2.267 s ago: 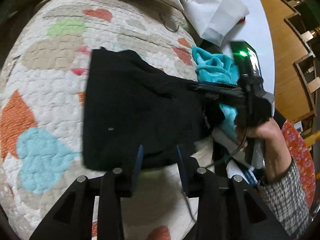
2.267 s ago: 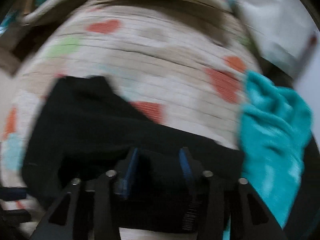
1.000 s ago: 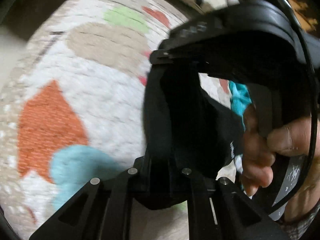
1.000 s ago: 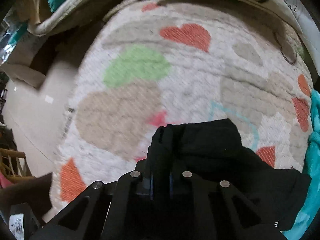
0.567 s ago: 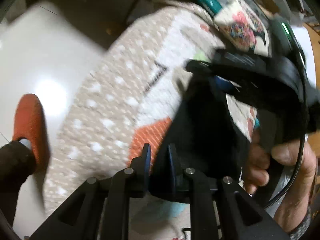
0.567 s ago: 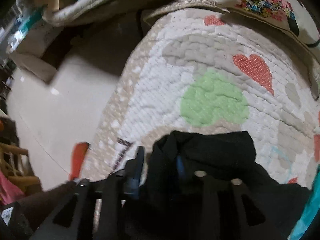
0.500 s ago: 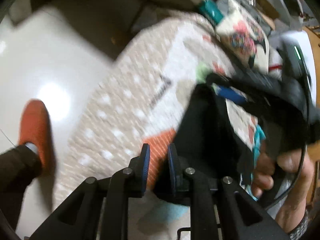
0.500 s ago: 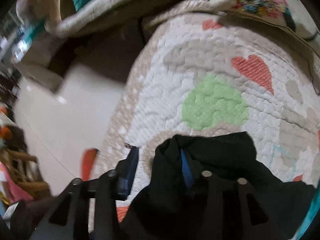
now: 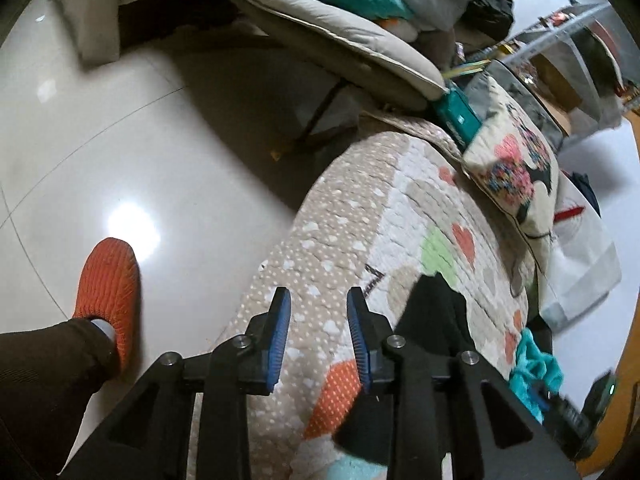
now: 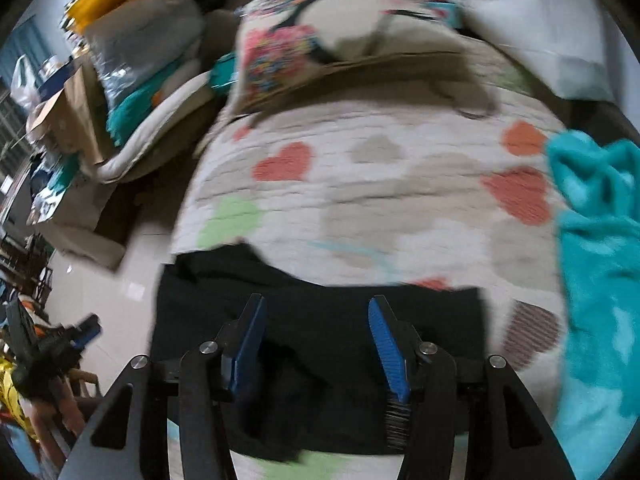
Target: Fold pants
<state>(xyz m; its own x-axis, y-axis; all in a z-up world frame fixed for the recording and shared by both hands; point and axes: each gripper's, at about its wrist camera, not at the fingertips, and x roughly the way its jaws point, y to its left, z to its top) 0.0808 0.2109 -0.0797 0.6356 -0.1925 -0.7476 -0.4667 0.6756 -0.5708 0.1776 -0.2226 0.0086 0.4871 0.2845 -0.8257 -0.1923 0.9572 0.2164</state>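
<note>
A: Left claw [image 9: 316, 334]: what do its blue pads [image 9: 279, 338] show?

B: They stand apart with nothing between them; the jaws have just been opening. Through the gap shows the dotted beige border of the quilt [image 9: 340, 248], at the bed's edge.

A: And the right claw [image 10: 320, 344]?

B: Its pads [image 10: 386, 344] stand wider apart, also just opened, gripping nothing. They hang over the black pants [image 10: 320, 320], which fill the gap behind them; the picture is blurred, so contact between pad and cloth cannot be told.

A: Where do the pants lie?

B: On the heart-patterned quilt, near its left edge in the right wrist view, folded into a compact dark block. In the left wrist view they lie just right of the left claw, partly hidden behind its frame.

A: What surrounds them?

B: A teal towel [image 10: 600, 240] lies on the quilt to the right, apart from the pants. A printed pillow [image 10: 304, 44] rests at the far end of the bed, with a white bag [image 10: 552, 28] beside it.

A: Beyond the bed?

B: A glossy tiled floor [image 9: 120, 140] lies to the left. A foot in an orange slipper [image 9: 106, 284] stands on it, with a dark trouser leg [image 9: 48, 360] above. A grey cushion [image 9: 340, 36] and piled clutter fill the background
</note>
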